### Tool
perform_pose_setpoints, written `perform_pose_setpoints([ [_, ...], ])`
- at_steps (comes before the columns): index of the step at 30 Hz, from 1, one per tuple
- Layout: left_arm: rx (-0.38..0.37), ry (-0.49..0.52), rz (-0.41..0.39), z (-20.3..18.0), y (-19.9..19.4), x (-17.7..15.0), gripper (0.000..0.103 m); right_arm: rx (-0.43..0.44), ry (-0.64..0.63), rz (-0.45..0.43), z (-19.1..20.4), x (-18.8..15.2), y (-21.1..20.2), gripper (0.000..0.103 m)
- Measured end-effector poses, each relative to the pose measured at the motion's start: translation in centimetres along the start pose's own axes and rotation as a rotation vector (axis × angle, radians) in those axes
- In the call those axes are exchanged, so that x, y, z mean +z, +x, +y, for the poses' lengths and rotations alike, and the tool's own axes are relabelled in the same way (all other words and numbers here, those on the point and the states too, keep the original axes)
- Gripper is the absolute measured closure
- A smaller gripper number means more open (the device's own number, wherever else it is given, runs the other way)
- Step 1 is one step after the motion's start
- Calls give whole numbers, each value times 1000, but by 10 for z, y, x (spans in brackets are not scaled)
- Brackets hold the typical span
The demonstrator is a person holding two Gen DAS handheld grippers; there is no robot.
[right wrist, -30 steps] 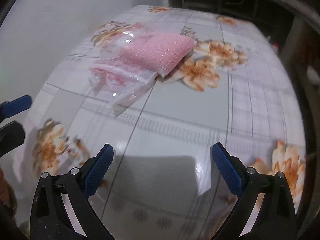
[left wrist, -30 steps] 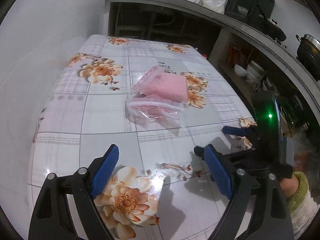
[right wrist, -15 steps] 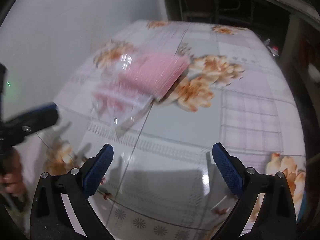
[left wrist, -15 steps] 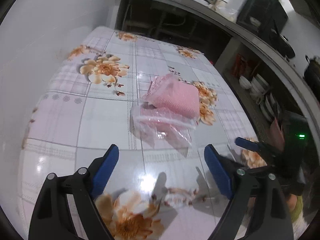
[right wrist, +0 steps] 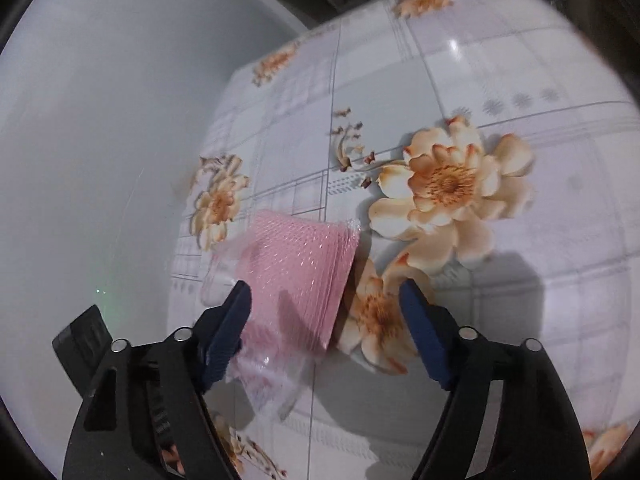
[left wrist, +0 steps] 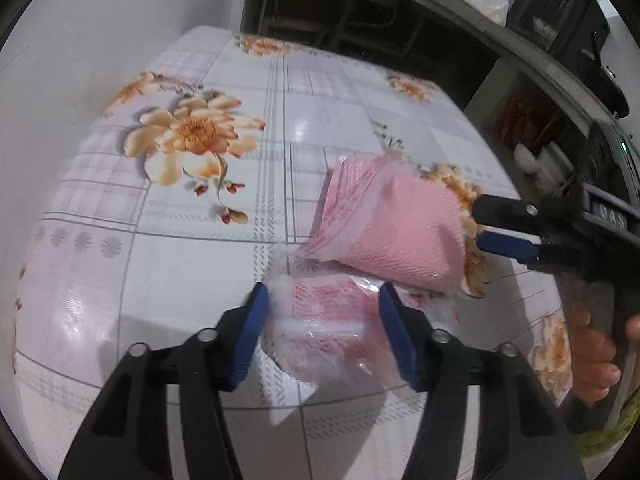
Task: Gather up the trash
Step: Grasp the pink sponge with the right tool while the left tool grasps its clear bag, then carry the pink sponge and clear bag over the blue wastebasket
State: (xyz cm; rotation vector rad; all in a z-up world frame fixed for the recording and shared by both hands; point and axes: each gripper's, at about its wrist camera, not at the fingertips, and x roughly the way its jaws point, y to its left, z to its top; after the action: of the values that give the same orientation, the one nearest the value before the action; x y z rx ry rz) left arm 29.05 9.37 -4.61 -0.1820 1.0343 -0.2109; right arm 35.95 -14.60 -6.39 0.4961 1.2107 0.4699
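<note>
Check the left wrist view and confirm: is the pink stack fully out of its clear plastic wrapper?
No, the clear plastic wrapper still covers part of the pink textured stack.

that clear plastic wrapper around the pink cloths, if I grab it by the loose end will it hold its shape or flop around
Probably flops: the clear plastic wrapper looks thin and crinkled, lying slack between the closing left claw pads. Its glossy film may slip. The pink cloth stack inside seems light but could slide toward the open end.

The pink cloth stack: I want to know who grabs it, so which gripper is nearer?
Right. The right gripper straddles the pink cloth stack's near corner, jaws closing. The left gripper is closing around the clear plastic wrapper, short of the stack.
</note>
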Motion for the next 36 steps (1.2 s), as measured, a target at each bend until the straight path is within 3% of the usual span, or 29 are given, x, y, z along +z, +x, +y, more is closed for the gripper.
perform_pose_setpoints([
  [4, 19, 19, -10, 0, 2, 0, 65, 37, 1, 42, 8, 3, 21, 39],
  [8, 44, 39, -23, 0, 3, -2, 79, 39, -7, 74, 14, -1, 32, 63],
  [15, 33, 20, -25, 3, 1, -5, 87, 31, 39, 15, 4, -14, 13, 74],
  [25, -11, 9, -71, -3, -35, -15, 90, 20, 149, -134, -48, -55, -71, 75],
  [36, -103, 93, -173, -53, -89, -16, 90, 97, 273, -281, -98, -118, -150, 75],
])
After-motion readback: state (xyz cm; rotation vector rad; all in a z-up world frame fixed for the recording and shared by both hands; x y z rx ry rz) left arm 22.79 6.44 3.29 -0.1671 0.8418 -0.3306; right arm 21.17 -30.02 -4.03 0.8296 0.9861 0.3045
